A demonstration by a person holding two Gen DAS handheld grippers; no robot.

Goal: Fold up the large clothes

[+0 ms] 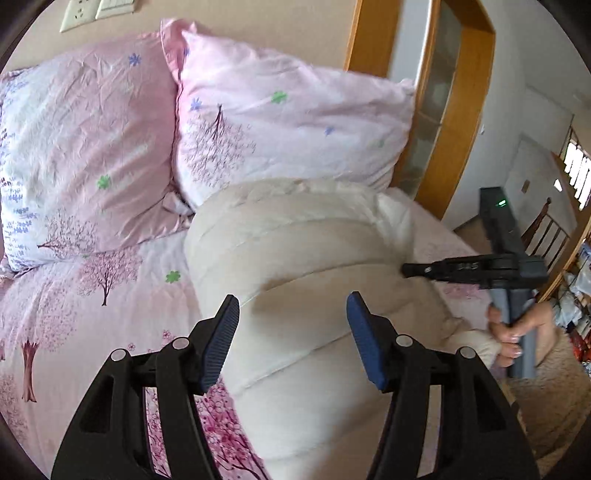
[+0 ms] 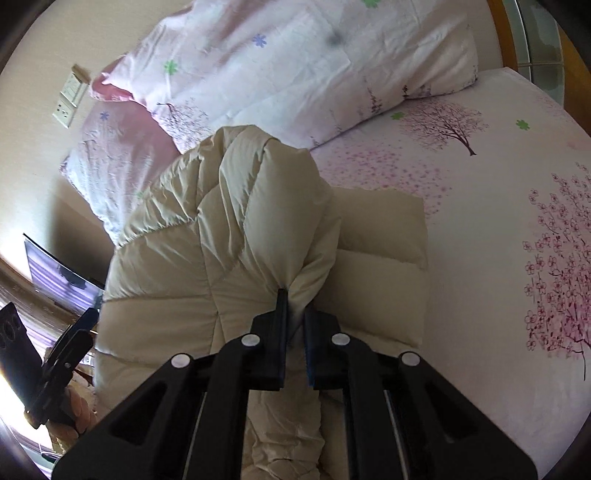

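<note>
A cream quilted puffy jacket [image 1: 303,258] lies bunched on the bed, its near part raised in a hump [image 2: 229,221]. My right gripper [image 2: 295,308] is shut on a pinched fold of that jacket, which rises from between the pads. In the left wrist view the right gripper [image 1: 410,269] shows from the side at the jacket's right edge, with a hand [image 1: 517,328] on its handle. My left gripper [image 1: 293,321] hangs open above the jacket, its blue pads [image 1: 221,332] apart and touching nothing. The left gripper [image 2: 79,332] also shows at the lower left of the right wrist view.
Two pink floral pillows [image 1: 92,140] [image 1: 288,122] lean at the head of the bed. The tree-print sheet [image 2: 480,221] spreads to the right of the jacket. A wooden door frame [image 1: 461,110], wall sockets [image 1: 79,14] and a lit screen [image 2: 59,277] border the bed.
</note>
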